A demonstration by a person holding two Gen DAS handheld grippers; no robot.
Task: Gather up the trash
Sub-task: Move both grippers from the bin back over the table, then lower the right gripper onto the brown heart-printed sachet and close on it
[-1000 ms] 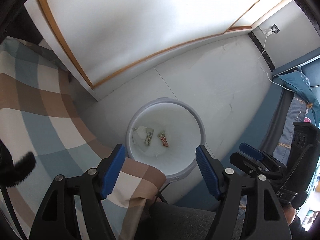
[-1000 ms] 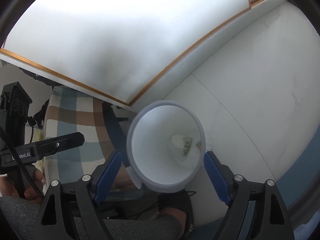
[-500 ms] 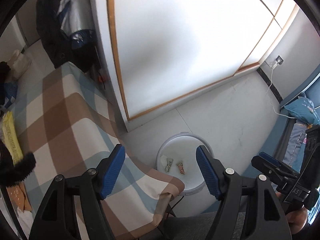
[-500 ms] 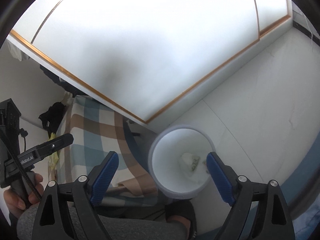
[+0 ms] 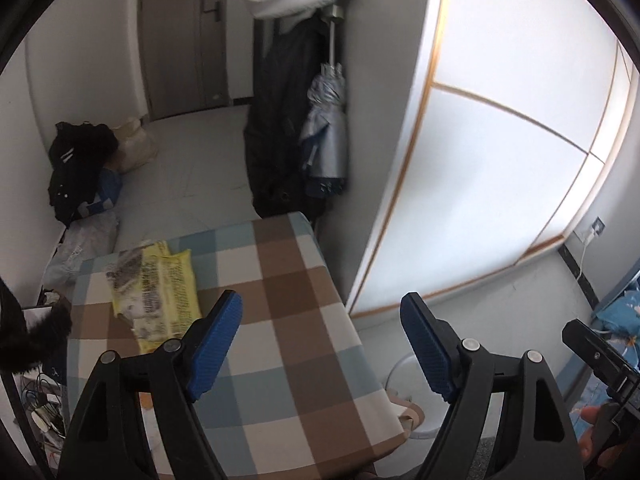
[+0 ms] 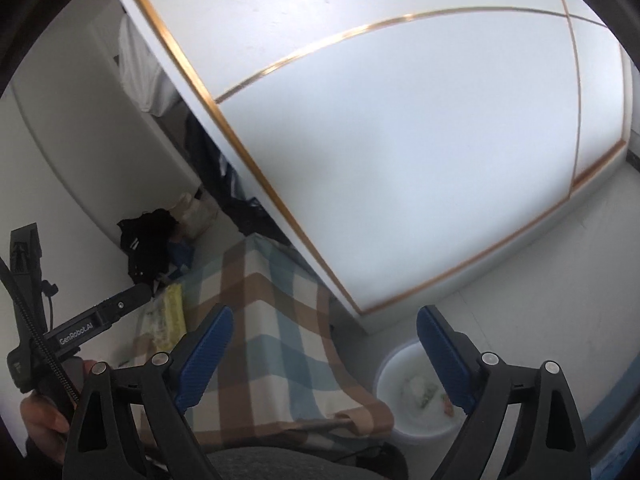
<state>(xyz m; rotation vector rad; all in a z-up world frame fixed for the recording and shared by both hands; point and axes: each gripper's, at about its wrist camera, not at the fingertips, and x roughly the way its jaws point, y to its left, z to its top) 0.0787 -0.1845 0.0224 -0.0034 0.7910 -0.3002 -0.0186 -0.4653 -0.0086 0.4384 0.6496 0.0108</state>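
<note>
Blue pads on the left gripper [image 5: 320, 344] have just been opening and now stand wide apart with nothing between them, and the right gripper [image 6: 322, 354] is the same, wide and empty. Just ahead and to the left of the left gripper, yellow wrappers [image 5: 160, 292] lie on the checked tablecloth [image 5: 280, 320]. I think it should come down slowly, pinch one wrapper near its edge, then carry it to the white bin [image 6: 416, 400] low by the right gripper's right finger.

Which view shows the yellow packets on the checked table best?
Left wrist: the yellow packets lie in plain sight on the checked table, print visible. Right wrist shows only a foreshortened yellow sliver, partly behind the left tongs.
</note>
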